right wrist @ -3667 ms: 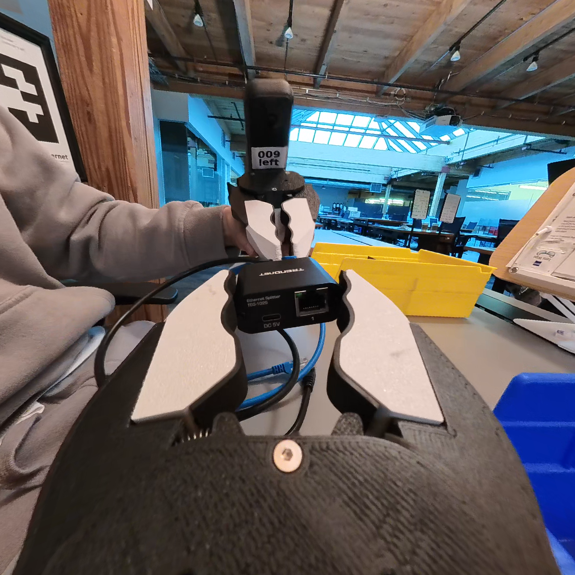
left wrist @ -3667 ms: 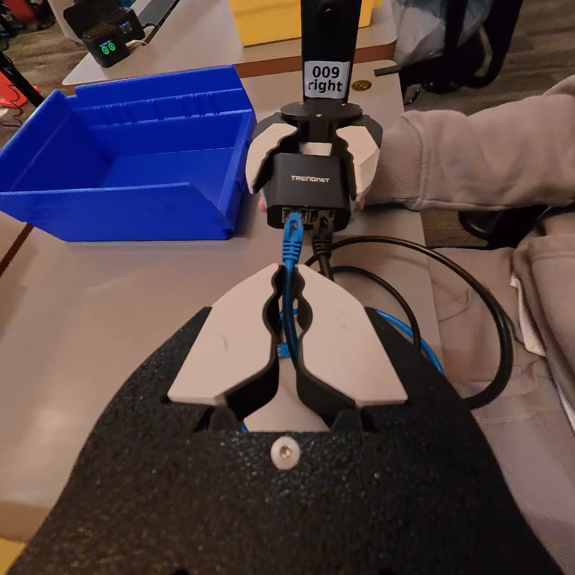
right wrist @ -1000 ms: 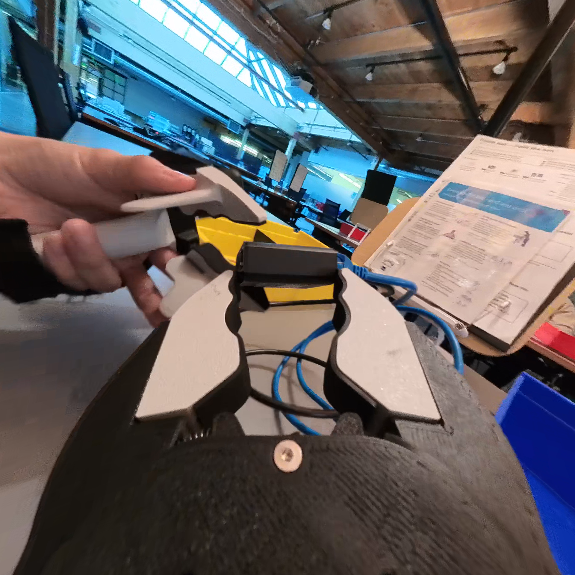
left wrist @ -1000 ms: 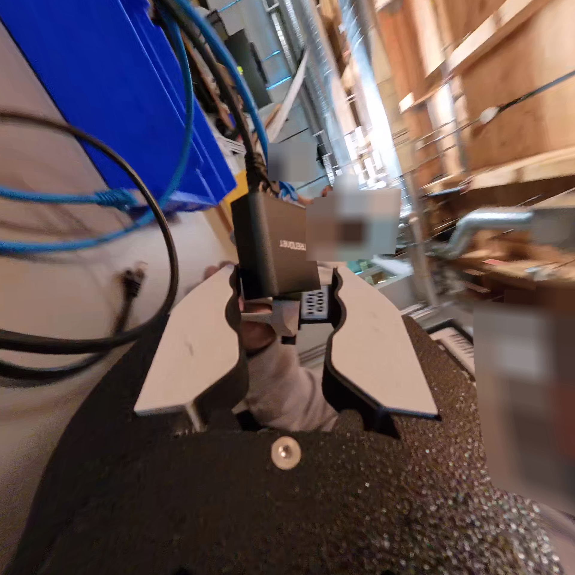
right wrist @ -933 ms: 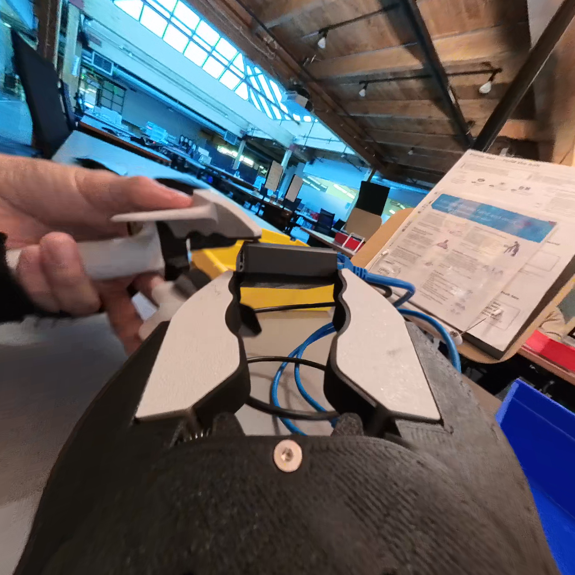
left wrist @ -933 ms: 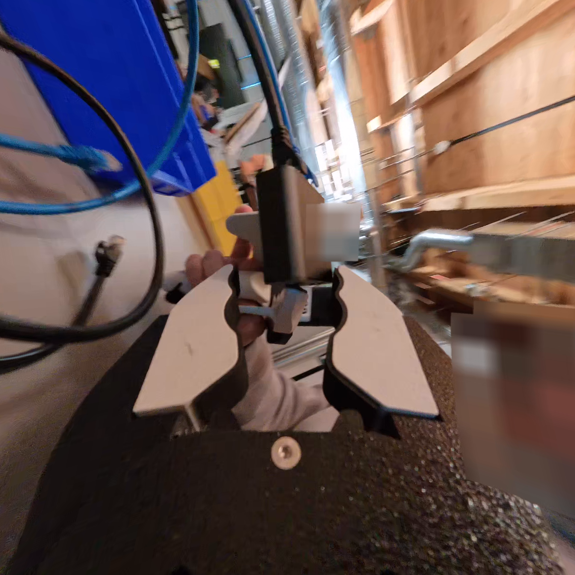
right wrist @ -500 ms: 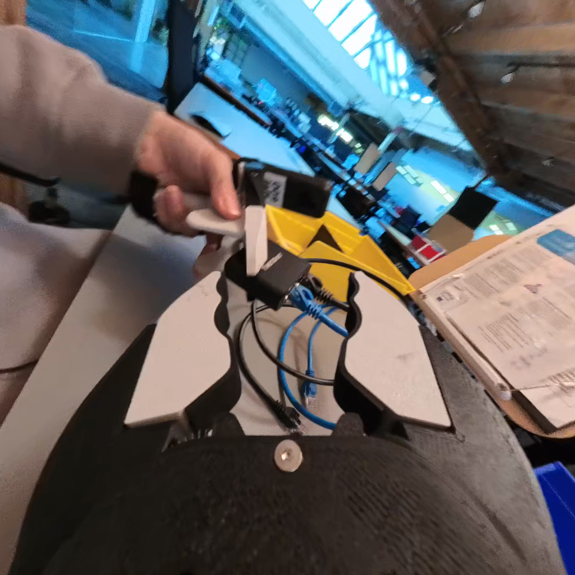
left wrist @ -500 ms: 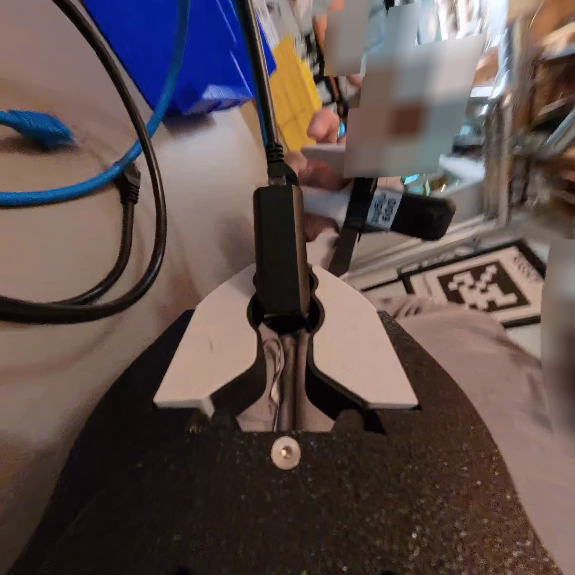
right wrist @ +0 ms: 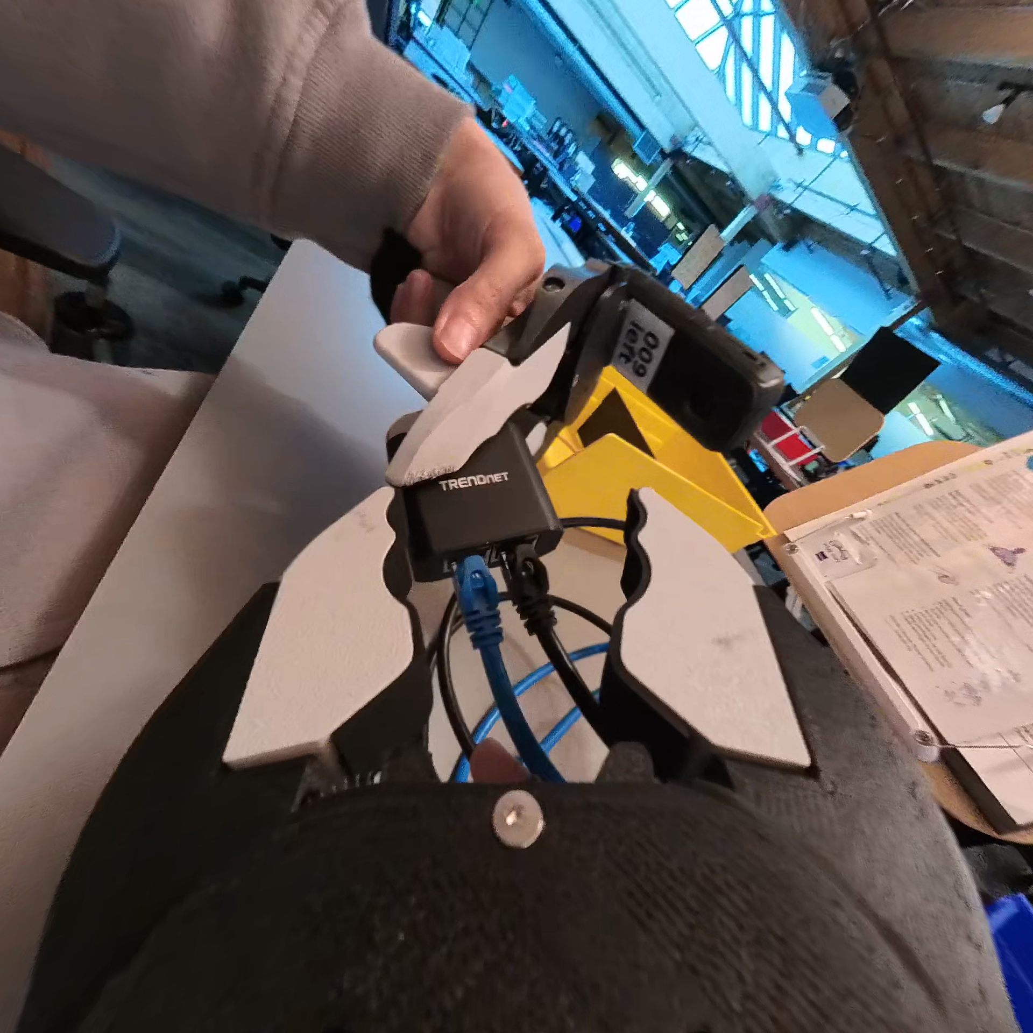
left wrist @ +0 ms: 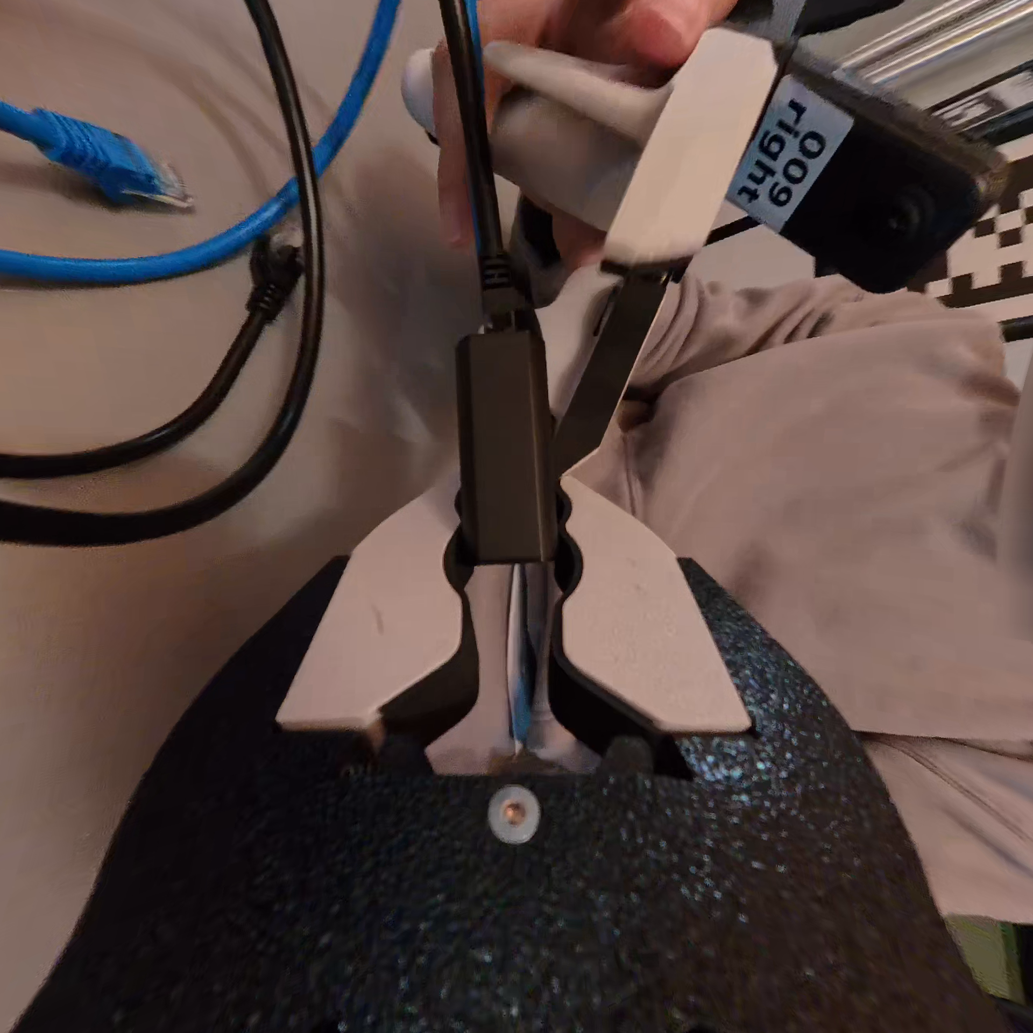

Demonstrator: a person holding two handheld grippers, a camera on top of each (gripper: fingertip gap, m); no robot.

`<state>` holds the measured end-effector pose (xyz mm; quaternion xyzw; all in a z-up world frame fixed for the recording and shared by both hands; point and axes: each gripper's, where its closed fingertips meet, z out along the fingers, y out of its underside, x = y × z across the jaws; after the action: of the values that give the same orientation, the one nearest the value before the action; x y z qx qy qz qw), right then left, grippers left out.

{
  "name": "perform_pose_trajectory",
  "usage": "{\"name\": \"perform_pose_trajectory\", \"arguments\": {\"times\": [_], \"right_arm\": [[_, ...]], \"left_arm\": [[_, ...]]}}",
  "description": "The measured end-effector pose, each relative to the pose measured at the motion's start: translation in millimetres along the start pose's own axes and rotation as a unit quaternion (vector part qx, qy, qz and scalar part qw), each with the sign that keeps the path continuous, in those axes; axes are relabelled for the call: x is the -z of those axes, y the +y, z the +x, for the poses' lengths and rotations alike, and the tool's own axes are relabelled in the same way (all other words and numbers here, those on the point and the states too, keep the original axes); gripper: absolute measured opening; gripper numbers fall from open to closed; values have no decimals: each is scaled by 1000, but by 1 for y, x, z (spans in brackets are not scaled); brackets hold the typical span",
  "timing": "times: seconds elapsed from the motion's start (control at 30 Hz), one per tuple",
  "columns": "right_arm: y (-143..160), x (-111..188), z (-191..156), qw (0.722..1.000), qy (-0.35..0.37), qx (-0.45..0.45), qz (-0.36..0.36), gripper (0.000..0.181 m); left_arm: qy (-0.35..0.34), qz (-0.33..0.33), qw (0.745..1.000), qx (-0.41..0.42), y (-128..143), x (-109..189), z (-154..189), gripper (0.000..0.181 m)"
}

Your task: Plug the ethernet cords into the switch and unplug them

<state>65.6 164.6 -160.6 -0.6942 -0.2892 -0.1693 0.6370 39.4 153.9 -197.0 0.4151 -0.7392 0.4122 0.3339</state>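
right wrist view shows blue cord [right wrist: 485, 626], black cord [right wrist: 531, 601] plugged in switch [right wrist: 475, 517]; left gripper [left wrist: 507, 517] clamps switch, right gripper [right wrist: 514, 550] wide; loose blue plug [left wrist: 106, 159] on table [left wrist: 140, 643].

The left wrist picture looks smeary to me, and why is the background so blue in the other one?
Left wrist view: motion blur smears the black cords and table edges, while the switch in the left gripper stays fairly sharp. Right wrist view: the hall behind glows blue from daylight through the skylights, its edges bent by the wide-angle lens; the paper sheet is soft.
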Motion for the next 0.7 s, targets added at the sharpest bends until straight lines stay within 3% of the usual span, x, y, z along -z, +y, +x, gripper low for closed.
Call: {"name": "perform_pose_trajectory", "arguments": {"times": [0.07, 0.13, 0.5, 0.63, 0.7], "right_arm": [[5, -2, -9, 1000, -26, -16, 9, 62], [16, -5, -15, 999, -39, -36, -4, 64], [15, -4, -13, 992, -22, -101, 76, 61], [20, -6, -9, 983, -13, -156, 90, 61], [26, -6, 5, 980, 36, -179, 75, 61]], "left_arm": [[2, -3, 1000, -4, -1, 1, 0, 25], [40, -12, 999, -5, -2, -2, 9, 25], [73, -27, 997, -23, -4, -3, 11, 26], [56, 4, 998, -20, -14, 0, 7, 29], [20, 77, 997, -10, -38, 10, 0, 30]]}}
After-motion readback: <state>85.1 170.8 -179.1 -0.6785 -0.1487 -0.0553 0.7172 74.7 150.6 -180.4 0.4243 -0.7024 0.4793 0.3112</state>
